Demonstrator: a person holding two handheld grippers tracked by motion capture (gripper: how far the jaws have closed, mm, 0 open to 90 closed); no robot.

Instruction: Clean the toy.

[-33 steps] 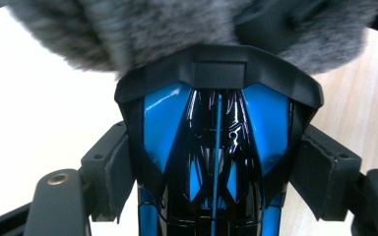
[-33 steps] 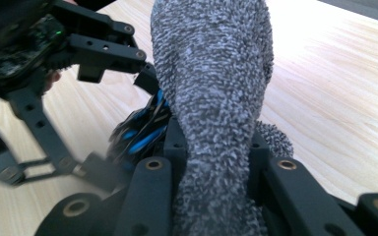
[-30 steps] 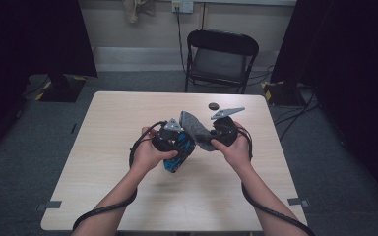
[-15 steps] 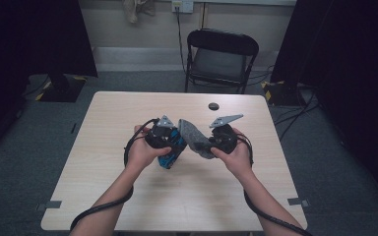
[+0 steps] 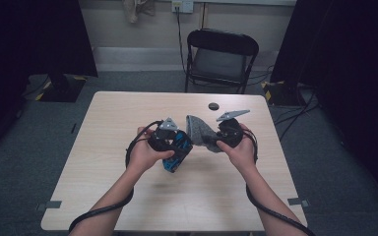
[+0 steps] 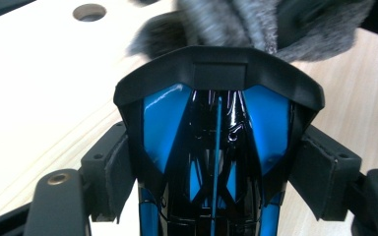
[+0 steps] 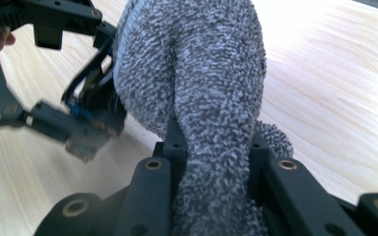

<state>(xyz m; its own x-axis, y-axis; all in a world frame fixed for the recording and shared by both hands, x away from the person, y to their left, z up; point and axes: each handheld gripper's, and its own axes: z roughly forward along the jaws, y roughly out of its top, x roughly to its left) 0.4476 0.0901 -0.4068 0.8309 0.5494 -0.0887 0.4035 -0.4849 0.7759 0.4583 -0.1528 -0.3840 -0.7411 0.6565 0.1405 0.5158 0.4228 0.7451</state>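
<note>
My left gripper point(image 5: 173, 147) is shut on a black-framed object with glossy blue panels point(image 5: 179, 149), held above the table's middle. In the left gripper view the pads point(image 6: 109, 172) press on both sides of the object point(image 6: 216, 128). My right gripper point(image 5: 212, 140) is shut on a grey fuzzy cloth point(image 5: 199, 130), which touches the object's far end. In the right gripper view the cloth point(image 7: 211, 88) rises from between the jaws of the right gripper point(image 7: 211, 157) and hangs against the blue object point(image 7: 86, 109). The cloth point(image 6: 256, 22) sits blurred beyond the object's rim.
A light wooden table point(image 5: 103, 162) bears a small dark round hole point(image 5: 213, 105) near its far edge. A black folding chair point(image 5: 220, 59) stands behind the table. Cables trail from both grippers along the forearms.
Both hands have stayed almost in place. The cloth has shifted slightly against the end of the blue object.
</note>
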